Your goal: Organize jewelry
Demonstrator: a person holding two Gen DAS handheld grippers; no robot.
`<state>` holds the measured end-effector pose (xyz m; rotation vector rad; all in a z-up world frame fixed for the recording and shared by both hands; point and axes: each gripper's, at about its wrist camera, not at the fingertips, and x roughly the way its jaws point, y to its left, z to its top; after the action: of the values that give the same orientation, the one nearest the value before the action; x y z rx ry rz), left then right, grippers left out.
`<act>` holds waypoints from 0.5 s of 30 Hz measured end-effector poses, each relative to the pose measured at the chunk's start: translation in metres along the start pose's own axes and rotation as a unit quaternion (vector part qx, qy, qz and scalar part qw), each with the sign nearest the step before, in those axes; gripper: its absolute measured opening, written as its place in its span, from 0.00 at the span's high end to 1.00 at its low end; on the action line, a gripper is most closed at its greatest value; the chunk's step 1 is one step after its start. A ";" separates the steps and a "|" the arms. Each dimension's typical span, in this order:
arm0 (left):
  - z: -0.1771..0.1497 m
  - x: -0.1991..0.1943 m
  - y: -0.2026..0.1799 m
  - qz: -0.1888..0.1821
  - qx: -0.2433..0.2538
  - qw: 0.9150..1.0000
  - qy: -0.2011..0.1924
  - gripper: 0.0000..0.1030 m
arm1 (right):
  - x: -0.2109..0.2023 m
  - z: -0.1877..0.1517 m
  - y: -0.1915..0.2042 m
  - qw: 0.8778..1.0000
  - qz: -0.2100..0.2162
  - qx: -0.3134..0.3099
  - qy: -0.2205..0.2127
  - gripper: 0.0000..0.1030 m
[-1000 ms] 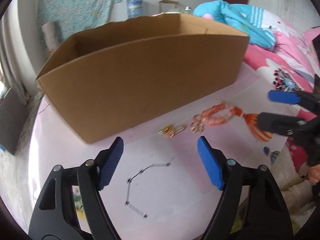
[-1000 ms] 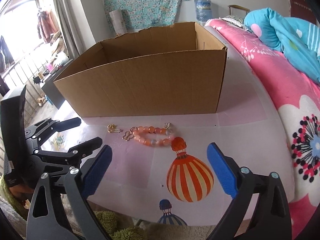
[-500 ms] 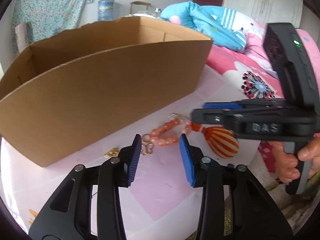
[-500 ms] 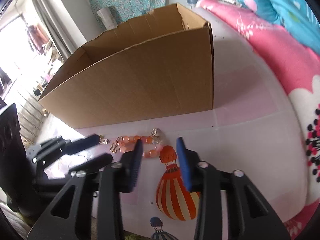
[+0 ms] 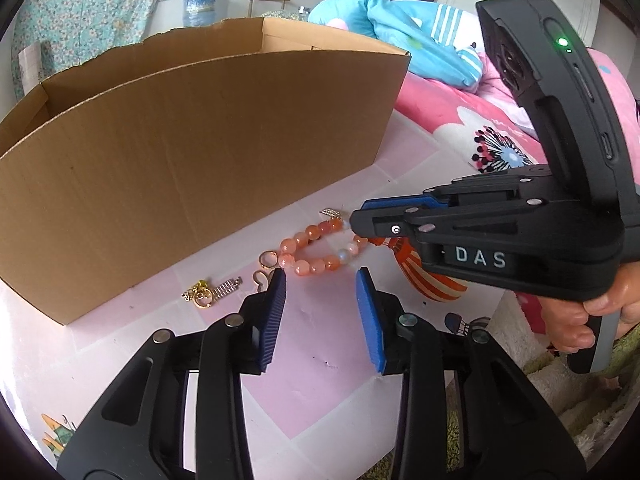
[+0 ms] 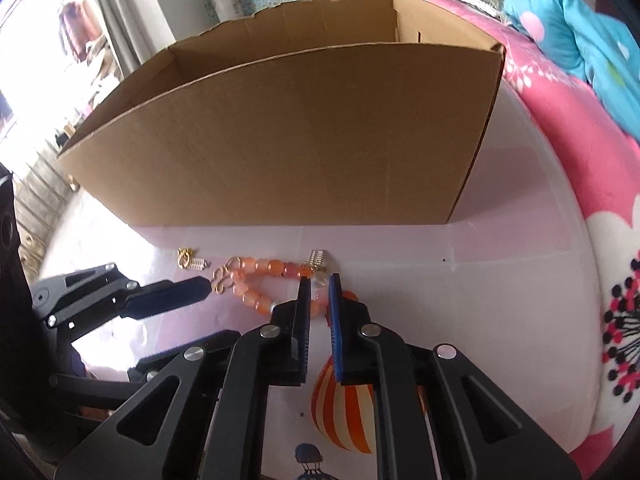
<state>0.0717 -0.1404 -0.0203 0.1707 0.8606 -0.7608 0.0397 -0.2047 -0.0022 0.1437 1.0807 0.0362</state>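
Cardboard box [image 5: 192, 152] is taking up most of the tabletop [image 5: 312, 364], standing open-topped along the far side and leaving only a near strip free, with a pink floral bed [image 6: 580, 168] pressing against the right edge. Peach bead bracelet [image 5: 320, 250] is lying in that strip, just before the box's front wall. It is looking light, limp and slippery, so one bead pinched crosswise should lift the whole loop. The right gripper [image 6: 319, 286] has just been closing, and its fingers are now standing narrow around a pale bead at the bracelet's right end. The left gripper [image 5: 320, 300] is hovering near the other end, fingers half-spread and gripping nothing. Gold charms [image 5: 210, 290] are sitting nearby, toward the left edge.
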 end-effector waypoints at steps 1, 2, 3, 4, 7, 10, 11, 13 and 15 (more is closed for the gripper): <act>-0.001 0.000 0.000 0.000 -0.001 1.000 0.001 0.66 | 0.000 0.001 0.002 1.000 -0.005 -0.003 0.002 0.93; -0.002 0.000 0.000 0.000 -0.002 1.000 0.002 0.66 | -0.001 0.001 0.002 1.000 -0.010 -0.002 0.004 0.93; -0.003 0.000 0.001 -0.001 -0.003 1.000 0.002 0.66 | -0.001 0.001 0.002 1.000 -0.014 0.001 0.007 0.93; -0.004 0.000 0.001 -0.001 -0.004 1.000 0.002 0.66 | -0.001 0.000 0.000 1.000 -0.018 0.004 0.014 0.93; -0.007 -0.002 0.002 -0.003 -0.005 1.000 0.002 0.66 | 0.001 -0.006 -0.013 0.999 -0.010 0.028 0.028 0.94; -0.007 -0.002 0.000 -0.003 -0.003 1.000 0.002 0.66 | -0.009 -0.002 -0.013 0.999 0.006 0.040 0.007 0.94; -0.007 -0.002 0.000 -0.004 -0.003 1.000 0.002 0.66 | -0.011 0.000 -0.011 0.999 0.009 0.039 0.000 0.94; -0.008 -0.001 0.000 -0.004 -0.003 1.000 0.003 0.66 | -0.012 0.005 -0.006 0.999 0.013 0.035 -0.009 0.93; -0.008 -0.001 0.000 -0.003 -0.003 1.000 0.002 0.66 | -0.004 0.009 0.001 1.000 0.012 0.025 -0.001 0.93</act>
<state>0.0667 -0.1367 -0.0247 0.1655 0.8679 -0.7641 0.0460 -0.2054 0.0057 0.2024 1.0778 0.0303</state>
